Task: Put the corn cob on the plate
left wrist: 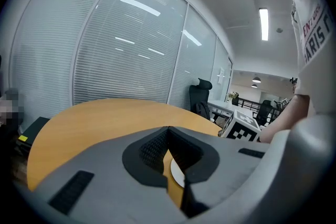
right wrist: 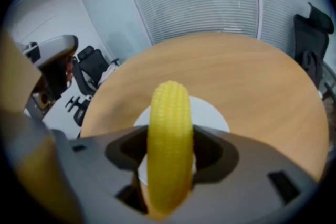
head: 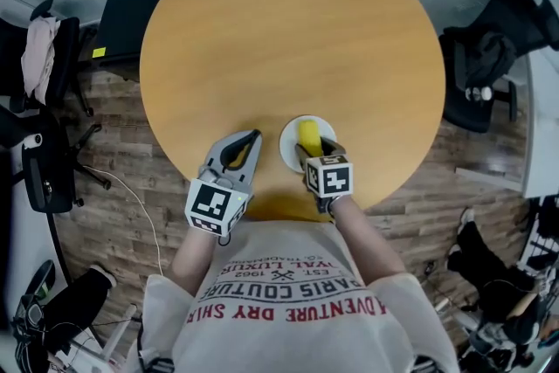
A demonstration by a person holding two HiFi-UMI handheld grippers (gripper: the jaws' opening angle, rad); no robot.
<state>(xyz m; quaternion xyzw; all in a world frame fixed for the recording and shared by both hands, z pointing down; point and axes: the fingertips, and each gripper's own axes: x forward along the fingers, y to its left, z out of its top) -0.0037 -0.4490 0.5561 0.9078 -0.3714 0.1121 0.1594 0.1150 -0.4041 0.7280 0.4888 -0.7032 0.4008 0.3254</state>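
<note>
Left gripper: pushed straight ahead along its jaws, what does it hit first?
Likely only bare table: the left gripper points across it, passing left of the plate. Its height above the top is unclear.

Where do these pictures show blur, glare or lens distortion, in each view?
Right gripper view: the corn cob is soft near the lens. Left gripper view: light streaks reflect on the glass wall. Head view: evenly lit; straight lines bend at the edges.

grippers [head: 243,140] [head: 315,146] grey | marker cubes [head: 214,205] [head: 330,177] black-white | T-shirt [head: 288,293] beige, red print
</note>
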